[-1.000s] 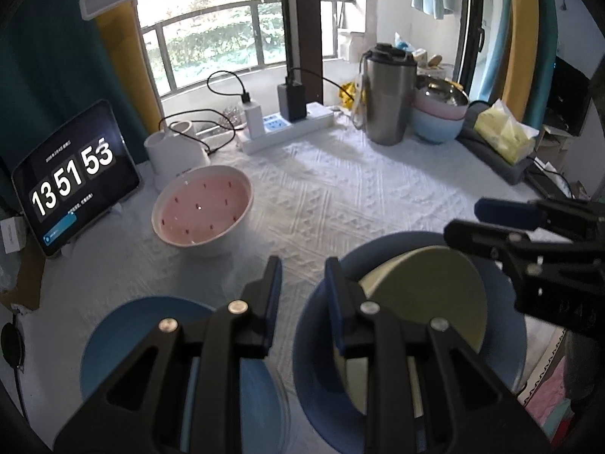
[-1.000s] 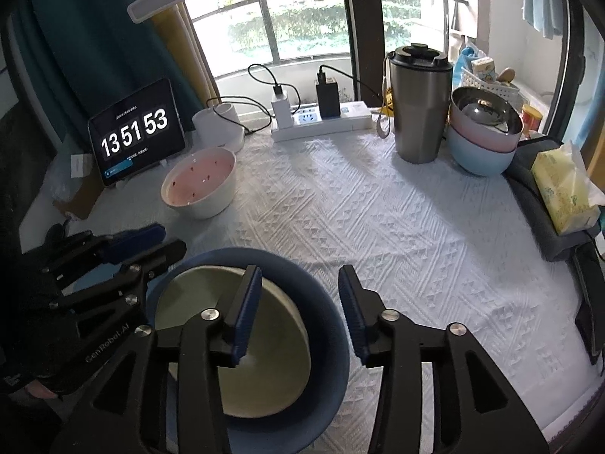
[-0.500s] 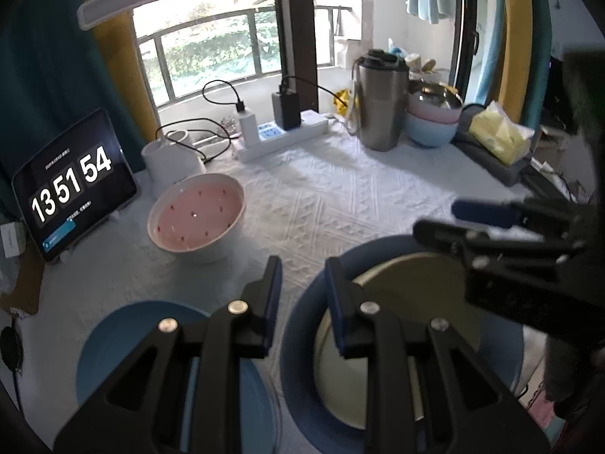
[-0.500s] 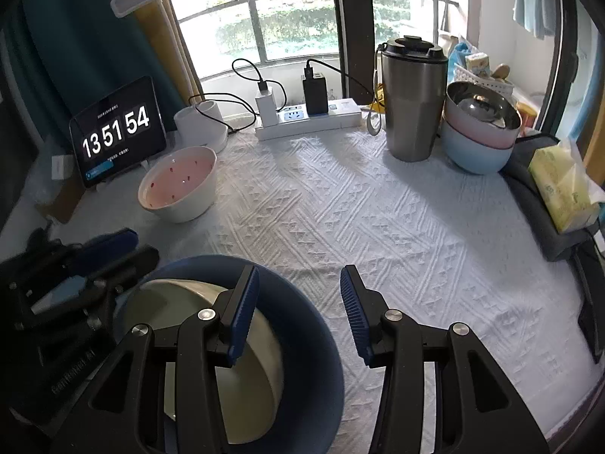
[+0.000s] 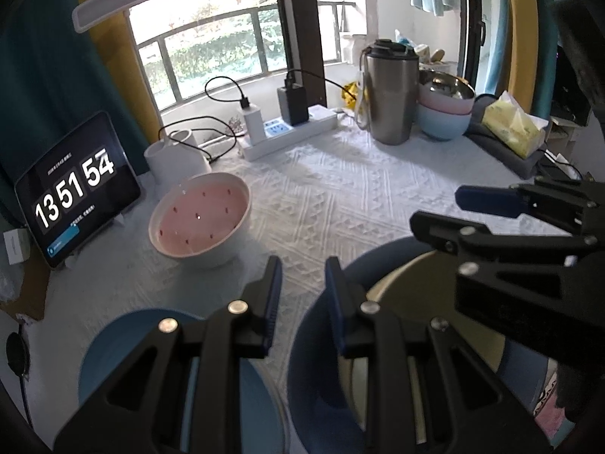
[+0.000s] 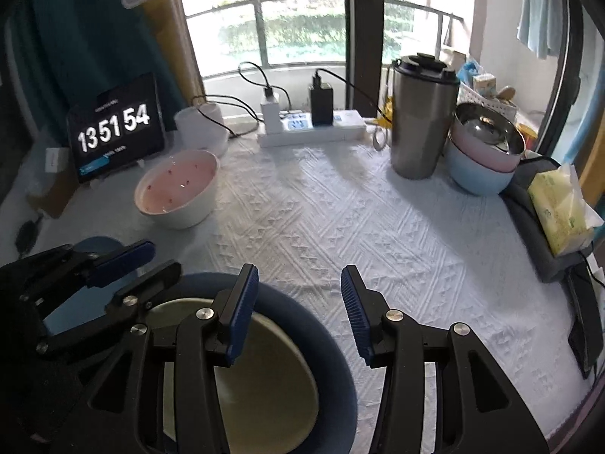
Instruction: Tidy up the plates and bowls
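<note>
A dark blue bowl (image 5: 314,370) with a cream inside (image 6: 264,378) is near the table's front edge. My left gripper (image 5: 302,299) is open and straddles the bowl's left rim. My right gripper (image 6: 298,310) is open and straddles its far right rim. A blue plate (image 5: 124,340) lies left of the bowl, under my left gripper. A white bowl with a pink inside (image 5: 200,223) stands further back on the left; it also shows in the right wrist view (image 6: 177,189). Stacked bowls (image 6: 484,151), steel in pink in light blue, stand at the back right.
A steel tumbler (image 6: 419,121) stands beside the stacked bowls. A power strip with chargers (image 6: 310,128), a white cup (image 5: 174,155) and a clock tablet (image 5: 72,196) line the back. A tissue pack (image 6: 559,212) lies at the right edge. A white patterned cloth (image 6: 340,227) covers the table.
Both grippers have moved in over the blue bowl's rim and risen slightly. The clock went from 13:51:53 to 13:51:54. Both stay open.
</note>
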Tool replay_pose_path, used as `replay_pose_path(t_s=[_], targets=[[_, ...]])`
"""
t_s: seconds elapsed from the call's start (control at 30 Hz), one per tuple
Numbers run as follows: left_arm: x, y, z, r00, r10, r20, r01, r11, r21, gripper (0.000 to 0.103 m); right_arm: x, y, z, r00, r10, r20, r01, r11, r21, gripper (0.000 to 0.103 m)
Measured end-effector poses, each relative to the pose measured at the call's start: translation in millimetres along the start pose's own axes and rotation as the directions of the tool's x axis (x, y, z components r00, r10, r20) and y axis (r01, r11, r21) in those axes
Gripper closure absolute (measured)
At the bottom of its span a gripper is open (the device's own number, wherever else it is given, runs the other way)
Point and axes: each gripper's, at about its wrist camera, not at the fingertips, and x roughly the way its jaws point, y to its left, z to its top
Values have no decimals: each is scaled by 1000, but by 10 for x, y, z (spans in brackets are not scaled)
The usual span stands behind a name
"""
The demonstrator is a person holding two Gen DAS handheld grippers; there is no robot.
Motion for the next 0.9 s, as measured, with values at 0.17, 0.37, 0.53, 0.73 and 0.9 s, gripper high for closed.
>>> replay_pose_path(t_s=[0.17, 0.37, 0.53, 0.73, 0.9], targets=[[66, -69, -3, 1000, 11, -15, -11, 999, 43, 78, 113, 4, 11, 999, 19, -28, -19, 1000, -7, 54], [50, -110, -54, 999, -43, -34, 45, 997, 57, 78, 111, 1, -69, 999, 38, -28, -38, 999, -17, 49], [-45, 50, -16, 998, -67, -11, 66, 998, -14, 78, -30, -58, -37, 1000, 26, 10, -26, 1000, -5, 48], [-156, 278, 66, 998, -63, 28, 65, 995, -74, 78, -199, -88, 67, 998, 43, 48, -43, 999, 5, 48], [-216, 485, 123, 997, -50, 52, 56, 991, -119, 78, -241, 9, 133, 996, 69, 62, -69, 998, -4, 48]])
